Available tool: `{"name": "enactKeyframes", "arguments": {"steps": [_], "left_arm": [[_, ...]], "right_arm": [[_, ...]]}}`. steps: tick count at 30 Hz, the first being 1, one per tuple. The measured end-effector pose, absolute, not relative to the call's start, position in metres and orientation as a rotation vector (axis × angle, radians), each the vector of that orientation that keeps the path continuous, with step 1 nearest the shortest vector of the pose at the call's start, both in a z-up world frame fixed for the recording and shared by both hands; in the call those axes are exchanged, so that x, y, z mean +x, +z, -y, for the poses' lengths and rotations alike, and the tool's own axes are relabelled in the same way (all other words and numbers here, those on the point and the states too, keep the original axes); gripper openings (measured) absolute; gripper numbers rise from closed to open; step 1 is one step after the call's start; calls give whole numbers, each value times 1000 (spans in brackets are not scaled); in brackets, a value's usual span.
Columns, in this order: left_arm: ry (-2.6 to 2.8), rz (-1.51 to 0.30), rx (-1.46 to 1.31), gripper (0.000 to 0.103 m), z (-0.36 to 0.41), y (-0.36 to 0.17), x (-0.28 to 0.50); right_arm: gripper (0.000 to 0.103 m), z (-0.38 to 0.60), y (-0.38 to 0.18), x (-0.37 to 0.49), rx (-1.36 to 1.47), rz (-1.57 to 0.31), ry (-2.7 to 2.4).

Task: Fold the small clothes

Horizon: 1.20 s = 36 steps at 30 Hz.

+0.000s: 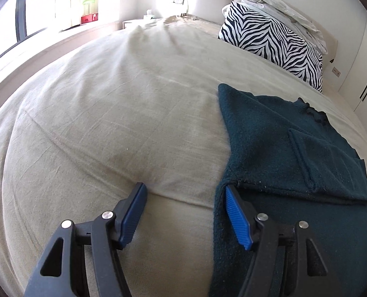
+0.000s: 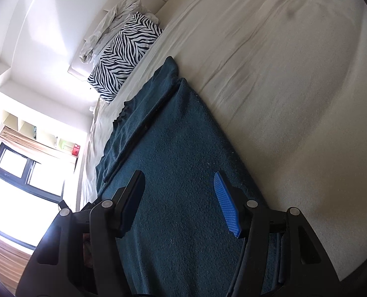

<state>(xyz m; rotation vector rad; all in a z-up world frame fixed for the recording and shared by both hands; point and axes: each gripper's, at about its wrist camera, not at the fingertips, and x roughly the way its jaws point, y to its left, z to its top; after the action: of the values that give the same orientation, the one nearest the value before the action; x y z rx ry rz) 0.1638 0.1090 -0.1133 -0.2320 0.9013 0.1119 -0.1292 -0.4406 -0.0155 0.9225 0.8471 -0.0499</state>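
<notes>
A dark teal knitted garment lies partly folded on the beige bed sheet, with a patch pocket and a frilled neckline facing up. My left gripper stands open at the garment's left edge. Its right finger is on the teal fabric and its left finger is over bare sheet. In the right wrist view the same garment stretches away as a long folded strip. My right gripper hovers open above it, nothing pinched between the pads.
A zebra-print pillow with a crumpled white cloth on top leans on the headboard at the far right. A window and a ledge run along the bed's left side. Wooden floor shows beside the bed.
</notes>
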Motion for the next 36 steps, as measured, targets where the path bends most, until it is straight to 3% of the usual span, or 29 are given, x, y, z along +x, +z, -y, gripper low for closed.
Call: {"name": "enactKeyframes", "arguments": {"steps": [5,11,20,28,31,36], "left_arm": [[76,-912,-280,68,-116,-104,150],[-113,-946,-299,71,-110,-79,77],[-250,-1118,-391,72,-101,-99,-47],[-323,-1224,-480,72,-106,-113,-84],[-330,-1238,-492,67,-104,-120,-83],[-344,-1261,-558,33,-110,-129,-76]], "right_arm": [[57,450,4,-142,815,-868,-77],[57,469,9,-161,735,-979,-102],[57,466,-26,-177,778,-1115,-9],[57,458,-31,-189,818,-1106,36],[55,456,-31,-194,821,-1106,42],[53,459,-25,-205,818,-1105,37]]}}
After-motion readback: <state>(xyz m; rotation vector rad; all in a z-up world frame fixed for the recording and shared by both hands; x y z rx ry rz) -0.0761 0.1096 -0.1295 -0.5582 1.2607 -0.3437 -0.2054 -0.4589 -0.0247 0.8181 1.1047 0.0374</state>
